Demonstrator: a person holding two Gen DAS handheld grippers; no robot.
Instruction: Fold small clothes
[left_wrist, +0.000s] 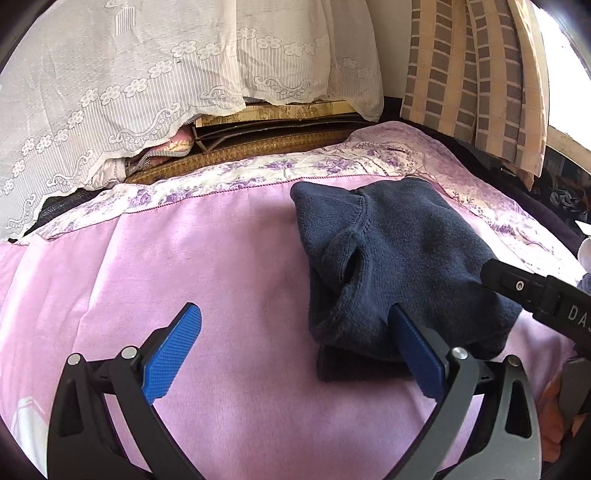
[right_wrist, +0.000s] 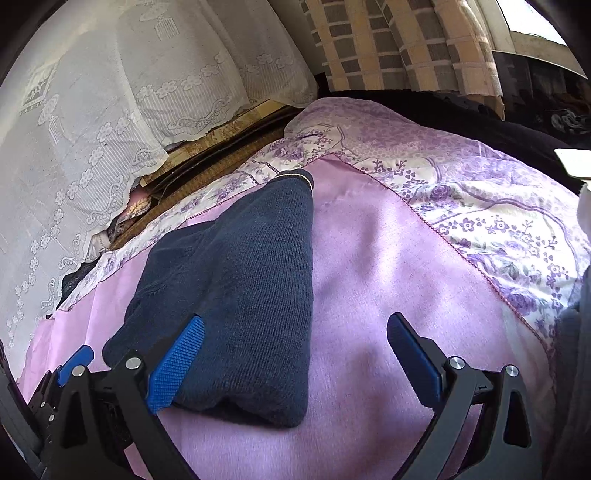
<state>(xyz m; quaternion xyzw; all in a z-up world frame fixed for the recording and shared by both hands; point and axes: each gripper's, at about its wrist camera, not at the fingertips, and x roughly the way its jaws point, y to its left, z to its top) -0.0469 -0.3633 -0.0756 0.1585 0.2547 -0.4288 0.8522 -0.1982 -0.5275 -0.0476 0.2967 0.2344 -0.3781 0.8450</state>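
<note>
Navy knit bundle (right_wrist: 236, 295) amid open pink sheet (right_wrist: 388, 295)

Dark navy knit garment (left_wrist: 402, 258) — folded, lying flat on pink sheet (left_wrist: 221, 258) — cuff outward

White capital letters "DA" can be read on the black body of the right hand-held gripper (left_wrist: 535, 295) in the left wrist view; the frame edge cuts off the rest. Nothing else carries readable writing.
</note>
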